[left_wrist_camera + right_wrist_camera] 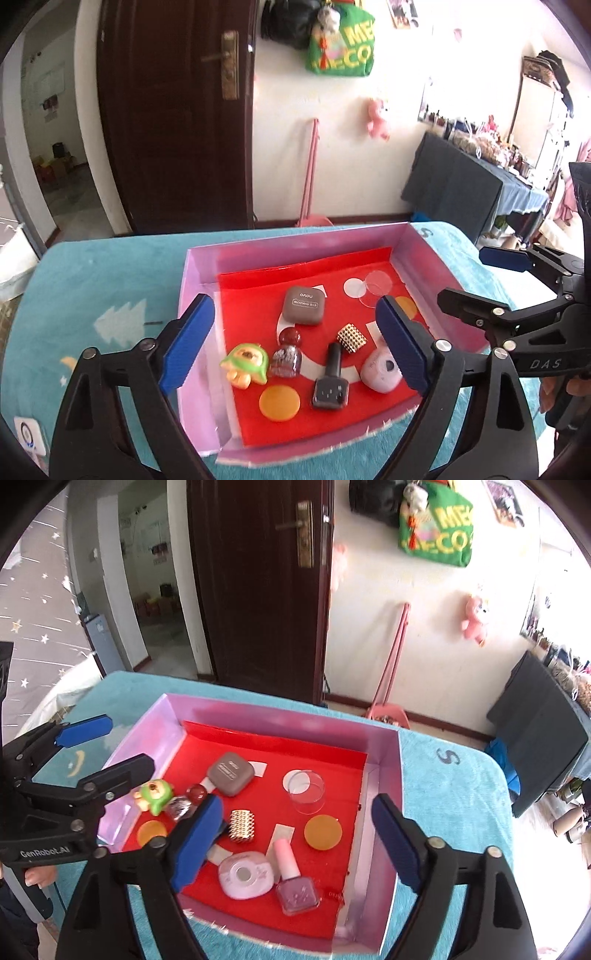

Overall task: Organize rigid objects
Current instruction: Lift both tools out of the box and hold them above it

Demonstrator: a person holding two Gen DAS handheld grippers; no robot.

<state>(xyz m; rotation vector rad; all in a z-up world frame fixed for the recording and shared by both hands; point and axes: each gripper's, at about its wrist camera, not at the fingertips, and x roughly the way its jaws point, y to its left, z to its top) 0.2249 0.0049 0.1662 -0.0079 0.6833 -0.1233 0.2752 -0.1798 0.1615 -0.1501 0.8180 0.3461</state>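
A pink-walled box with a red floor lies on the teal cloth. In it lie a grey eye-shadow case, a green toy figure, a clear bottle with a red cap, a dark nail polish, a gold studded block, and a pale pink round device. The right wrist view shows a pink nail polish and a clear dish. My left gripper is open above the box. My right gripper is open above the box, empty.
Orange discs and white patches mark the red floor. A dark door, a pink dustpan and a covered side table stand behind. Teal cloth surrounds the box.
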